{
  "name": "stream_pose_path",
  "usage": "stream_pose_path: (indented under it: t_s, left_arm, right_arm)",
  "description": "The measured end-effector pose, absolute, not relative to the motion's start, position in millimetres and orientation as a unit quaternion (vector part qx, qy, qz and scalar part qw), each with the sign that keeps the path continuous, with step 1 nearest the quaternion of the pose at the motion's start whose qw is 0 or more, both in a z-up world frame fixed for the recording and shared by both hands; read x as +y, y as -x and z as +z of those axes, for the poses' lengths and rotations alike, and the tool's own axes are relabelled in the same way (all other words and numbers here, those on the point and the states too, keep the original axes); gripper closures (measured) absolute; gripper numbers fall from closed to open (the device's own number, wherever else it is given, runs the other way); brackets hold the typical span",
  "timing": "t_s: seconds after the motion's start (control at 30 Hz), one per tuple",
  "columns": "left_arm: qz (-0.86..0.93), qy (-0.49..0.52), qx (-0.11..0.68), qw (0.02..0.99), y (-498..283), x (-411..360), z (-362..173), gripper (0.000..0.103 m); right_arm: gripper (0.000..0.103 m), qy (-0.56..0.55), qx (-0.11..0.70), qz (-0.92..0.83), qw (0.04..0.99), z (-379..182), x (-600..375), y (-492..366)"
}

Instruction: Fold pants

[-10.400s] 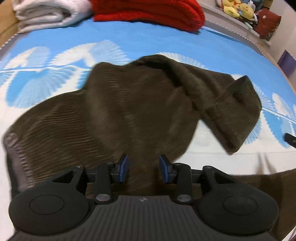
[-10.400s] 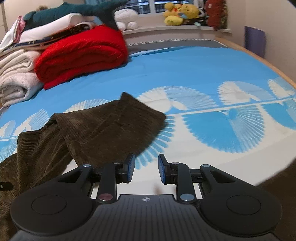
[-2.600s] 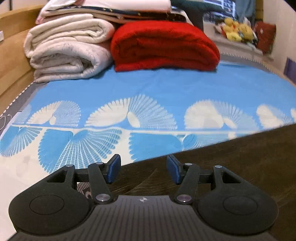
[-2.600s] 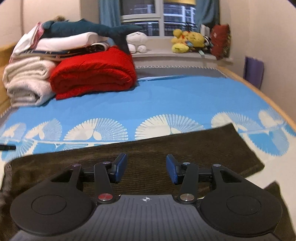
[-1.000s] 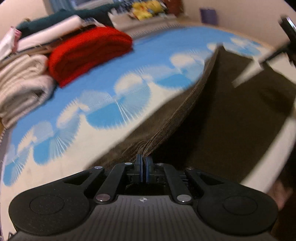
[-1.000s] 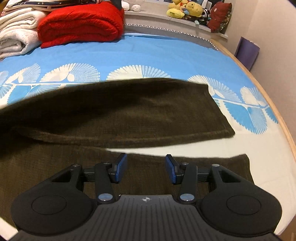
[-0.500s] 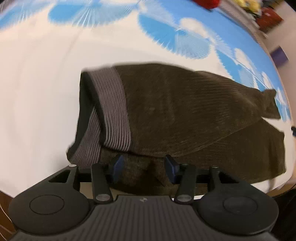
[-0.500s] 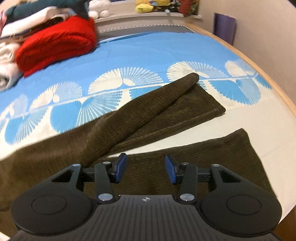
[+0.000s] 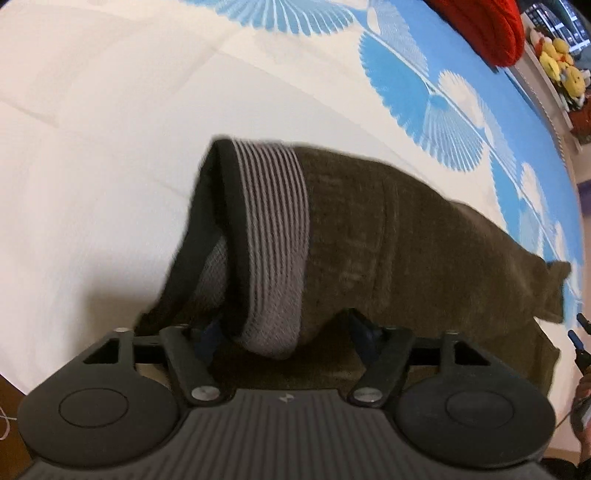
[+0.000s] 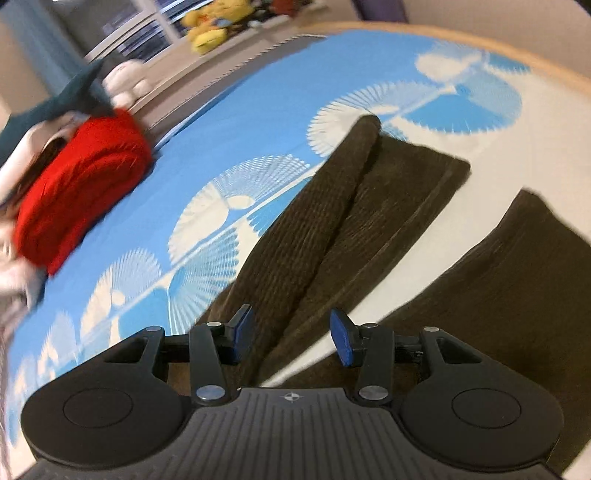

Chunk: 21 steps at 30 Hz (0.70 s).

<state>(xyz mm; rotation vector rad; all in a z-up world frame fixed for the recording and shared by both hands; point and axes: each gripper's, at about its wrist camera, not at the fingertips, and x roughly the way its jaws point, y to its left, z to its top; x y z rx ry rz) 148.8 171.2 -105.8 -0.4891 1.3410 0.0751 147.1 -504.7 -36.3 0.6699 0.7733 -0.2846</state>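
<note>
Dark brown corduroy pants [image 9: 388,251] lie on the bed, one half folded over the other. Their grey ribbed waistband [image 9: 275,236] is bunched up and hangs over the front of my left gripper [image 9: 286,332], which is open with the waistband end between its fingers. In the right wrist view the two pant legs [image 10: 332,221] spread apart, the far leg creased lengthwise, the near leg [image 10: 517,280] to the right. My right gripper [image 10: 291,332] is open and empty above the gap between the legs.
The bed sheet [image 9: 110,129] is white with blue fan shapes. A folded red blanket [image 10: 77,184] and stacked bedding lie at the far side. Plush toys [image 10: 210,22] sit on the ledge. The wooden bed edge [image 10: 535,62] runs on the right.
My left gripper let go of the pants edge it held a second ago and now sits open at the waistband. My right gripper tilted and moved toward the leg ends.
</note>
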Motion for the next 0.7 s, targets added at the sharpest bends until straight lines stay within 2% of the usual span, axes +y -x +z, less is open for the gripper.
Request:
stream_pose_path:
  t_s: [0.07, 0.1, 0.23, 0.37, 0.43, 0.47, 0.6, 0.63, 0.67, 0.7]
  left_arm:
    - [0.053, 0.217, 0.606, 0.764, -151.1, 173.3, -99.6, 0.066]
    - [0.056, 0.218, 0.597, 0.77, -152.0, 174.3, -94.3, 0.07]
    - [0.062, 0.204, 0.535, 0.817, -151.7, 172.9, -61.1, 0.073]
    - [0.077, 0.244, 0.521, 0.814, -154.5, 183.0, -55.3, 0.069]
    - [0.075, 0.261, 0.546, 0.792, -160.3, 183.7, -65.8, 0.064]
    - [0.068, 0.264, 0.561, 0.782, -164.2, 182.5, -71.5, 0.057]
    - [0.059, 0.208, 0.603, 0.768, -171.7, 163.8, -85.1, 0.047]
    - [0.056, 0.202, 0.607, 0.767, -172.8, 161.4, -86.0, 0.045]
    - [0.057, 0.199, 0.61, 0.765, -173.9, 161.6, -87.1, 0.045]
    - [0.064, 0.196, 0.615, 0.761, -174.3, 162.3, -88.2, 0.044]
  right_arm:
    - [0.055, -0.356, 0.368, -0.141, 0.847, -51.2, -512.5, -160.6]
    - [0.055, -0.374, 0.368, -0.148, 0.839, -60.3, -516.1, -167.5]
    - [0.055, -0.407, 0.386, -0.16, 0.812, -92.8, -523.2, -195.4]
    - [0.054, -0.434, 0.388, -0.167, 0.796, -114.3, -531.0, -217.5]
    - [0.054, -0.449, 0.382, -0.165, 0.791, -122.4, -534.1, -224.7]
    - [0.054, -0.451, 0.374, -0.165, 0.794, -123.9, -534.9, -228.2]
    - [0.056, -0.454, 0.353, -0.163, 0.802, -124.5, -537.2, -236.2]
    - [0.064, -0.452, 0.352, -0.163, 0.803, -124.9, -538.1, -237.2]
    - [0.078, -0.445, 0.354, -0.167, 0.805, -124.8, -538.0, -237.5]
    - [0.086, -0.441, 0.356, -0.172, 0.806, -124.0, -538.8, -235.9]
